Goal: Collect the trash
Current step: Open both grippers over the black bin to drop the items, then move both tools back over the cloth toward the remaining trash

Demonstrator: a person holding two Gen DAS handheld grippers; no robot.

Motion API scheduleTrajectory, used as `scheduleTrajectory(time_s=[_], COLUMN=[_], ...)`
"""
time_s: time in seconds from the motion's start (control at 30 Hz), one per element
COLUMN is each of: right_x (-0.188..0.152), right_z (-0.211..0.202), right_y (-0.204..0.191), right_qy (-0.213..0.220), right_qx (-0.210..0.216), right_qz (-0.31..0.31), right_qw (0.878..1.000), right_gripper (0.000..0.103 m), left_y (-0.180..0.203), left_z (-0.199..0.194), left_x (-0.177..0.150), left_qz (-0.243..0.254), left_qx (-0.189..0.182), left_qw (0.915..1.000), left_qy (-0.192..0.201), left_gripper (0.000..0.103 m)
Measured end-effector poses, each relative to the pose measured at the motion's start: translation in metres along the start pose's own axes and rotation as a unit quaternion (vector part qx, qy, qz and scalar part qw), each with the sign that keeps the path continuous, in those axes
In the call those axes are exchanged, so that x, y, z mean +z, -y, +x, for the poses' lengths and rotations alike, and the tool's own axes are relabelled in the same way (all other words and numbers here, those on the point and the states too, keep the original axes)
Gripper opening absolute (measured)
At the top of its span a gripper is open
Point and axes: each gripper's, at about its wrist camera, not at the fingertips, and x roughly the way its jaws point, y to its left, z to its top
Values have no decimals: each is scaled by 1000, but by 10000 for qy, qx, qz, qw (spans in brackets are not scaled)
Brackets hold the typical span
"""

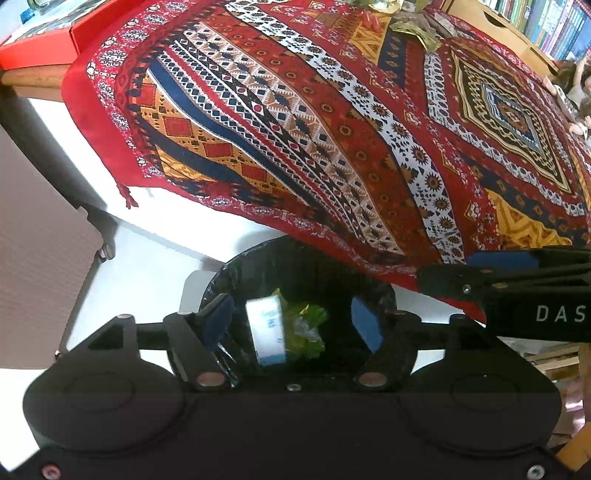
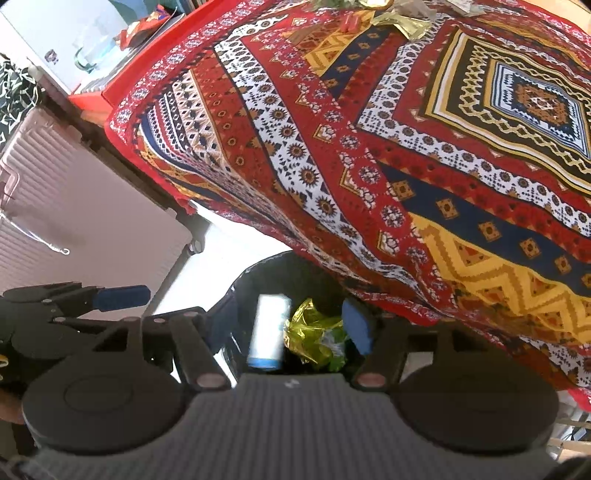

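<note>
A bin lined with a black bag [image 1: 229, 273] [image 2: 251, 273] stands on the floor under the table's edge. Inside it lie a crumpled green-yellow wrapper [image 1: 306, 328] [image 2: 314, 339] and a white-and-blue carton [image 1: 267, 332] [image 2: 267, 332], which is blurred in the right wrist view. My left gripper [image 1: 291, 325] hovers open above the bin. My right gripper [image 2: 290, 328] hovers beside it, also open, with nothing touching its pads. More wrappers [image 1: 417, 31] [image 2: 402, 20] lie at the far end of the patterned tablecloth [image 1: 332, 129] [image 2: 406, 147].
A pink ribbed suitcase [image 1: 37, 258] [image 2: 74, 206] stands on the floor left of the bin. A red box [image 1: 37, 40] sits at the table's far left corner, with a glass [image 2: 88, 55] behind it. A bookshelf [image 1: 546, 22] and a doll [image 1: 576, 92] are at the right.
</note>
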Motion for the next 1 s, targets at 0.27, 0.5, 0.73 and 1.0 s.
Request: scheduleTrajectory(time_s=[0.27,0.5,0.73,1.0], right_x=[6,19,49,94], right_z=[-13,-41,-83,-128], right_y=[9,13,14,21], right_qy=[154,468,991,1609], right_qx=[26,102,124,25], right_qz=[98,151,84,24], right_qw=[9998,9987,9950,9870], right_gripper=[80,83,85,86], left_y=[6,7,15,30], left_z=[-8,-36,-79,-113], left_x=[6,20,52,101], left_qz=[102,132,67,-11], left_qx=[93,184,193,161], left_qw=[9998,9989,9947,9882], left_qy=[115,421,1007,1523], left_gripper=[77,78,85,89])
